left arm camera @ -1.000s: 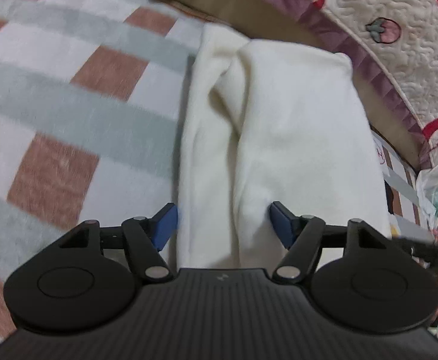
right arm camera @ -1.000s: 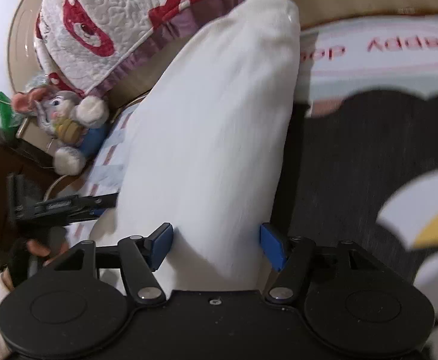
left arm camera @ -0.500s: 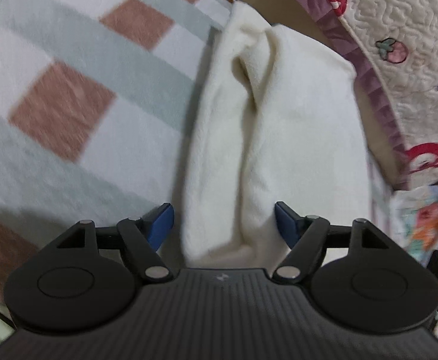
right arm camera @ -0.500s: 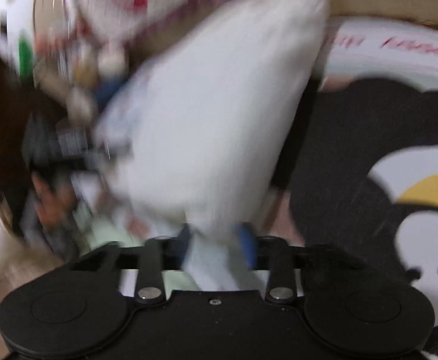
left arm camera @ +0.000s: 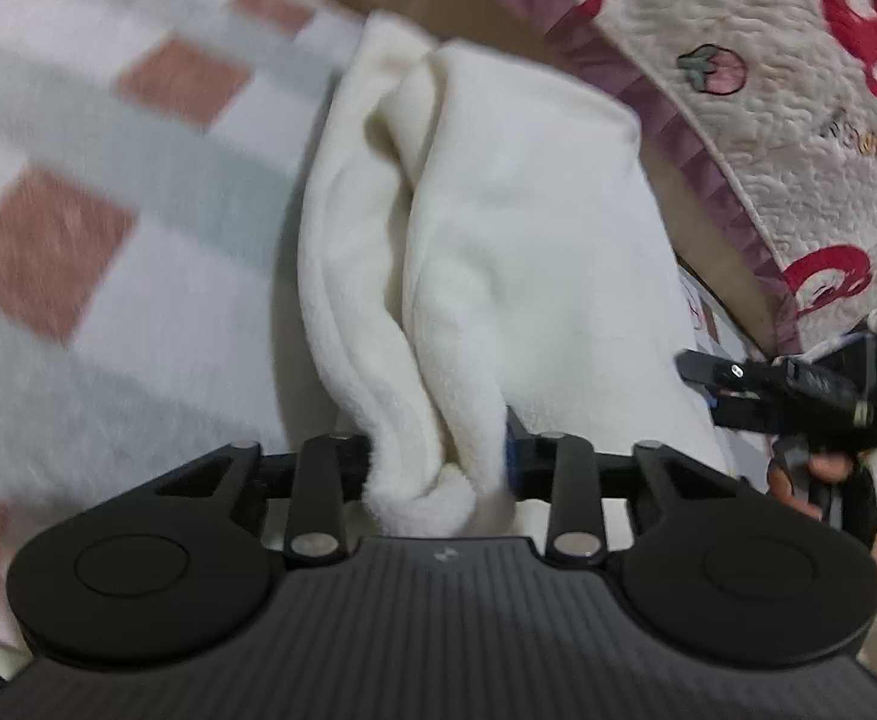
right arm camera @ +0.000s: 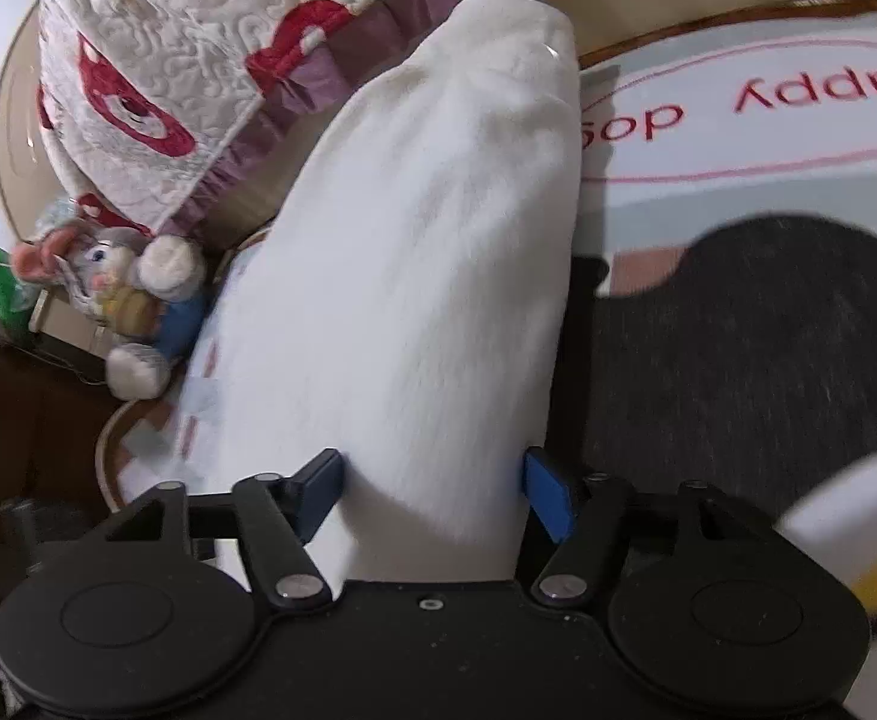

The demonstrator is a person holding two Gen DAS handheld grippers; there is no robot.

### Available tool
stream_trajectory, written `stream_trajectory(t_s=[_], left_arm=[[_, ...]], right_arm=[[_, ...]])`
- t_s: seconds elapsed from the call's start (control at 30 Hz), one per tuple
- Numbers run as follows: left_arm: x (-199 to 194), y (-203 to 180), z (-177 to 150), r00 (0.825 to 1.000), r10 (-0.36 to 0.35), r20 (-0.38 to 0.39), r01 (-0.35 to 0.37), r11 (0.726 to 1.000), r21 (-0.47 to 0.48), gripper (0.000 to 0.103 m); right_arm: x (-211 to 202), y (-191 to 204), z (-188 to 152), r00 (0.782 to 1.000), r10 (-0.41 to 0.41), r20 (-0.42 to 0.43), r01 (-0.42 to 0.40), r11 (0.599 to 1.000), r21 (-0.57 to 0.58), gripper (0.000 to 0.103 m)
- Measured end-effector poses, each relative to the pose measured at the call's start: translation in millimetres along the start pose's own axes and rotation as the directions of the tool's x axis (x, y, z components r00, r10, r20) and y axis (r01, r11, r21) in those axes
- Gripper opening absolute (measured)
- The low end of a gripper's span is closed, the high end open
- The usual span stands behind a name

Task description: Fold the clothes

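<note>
Cream fleece garment (left arm camera: 498, 276) bunched between the closing left tool (left arm camera: 438, 456).

Two wrist cameras look down steeply and close along their gripper fingers at the folded white garment (left arm camera: 528, 228) (right arm camera: 414, 276), one from each near corner; both also catch the quilted pillow (left arm camera: 798, 90) (right arm camera: 168, 60) at the bed's far edge.
</note>
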State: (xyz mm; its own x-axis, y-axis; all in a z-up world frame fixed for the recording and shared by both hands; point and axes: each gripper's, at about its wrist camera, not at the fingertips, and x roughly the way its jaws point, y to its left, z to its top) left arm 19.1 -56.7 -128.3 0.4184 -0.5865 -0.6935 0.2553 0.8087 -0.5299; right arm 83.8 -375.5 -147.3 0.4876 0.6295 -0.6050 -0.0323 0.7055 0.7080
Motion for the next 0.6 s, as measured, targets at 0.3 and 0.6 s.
stream_trajectory(t_s=[0.3, 0.6], left_arm=[[20.4, 34.9, -0.5, 0.996, -0.087, 0.008, 0.086, 0.964, -0.252, 0.038], [-2.8, -17.8, -0.4, 0.988, 0.052, 0.145, -0.068, 0.992, 0.105, 0.024]], right_arm=[[33.8, 0.9, 12.2, 0.999, 0.028, 0.018, -0.028, 1.0, 0.011, 0.087], [14.4, 44.9, 17.2, 0.994, 0.005, 0.107, 0.017, 0.98, -0.2, 0.053]])
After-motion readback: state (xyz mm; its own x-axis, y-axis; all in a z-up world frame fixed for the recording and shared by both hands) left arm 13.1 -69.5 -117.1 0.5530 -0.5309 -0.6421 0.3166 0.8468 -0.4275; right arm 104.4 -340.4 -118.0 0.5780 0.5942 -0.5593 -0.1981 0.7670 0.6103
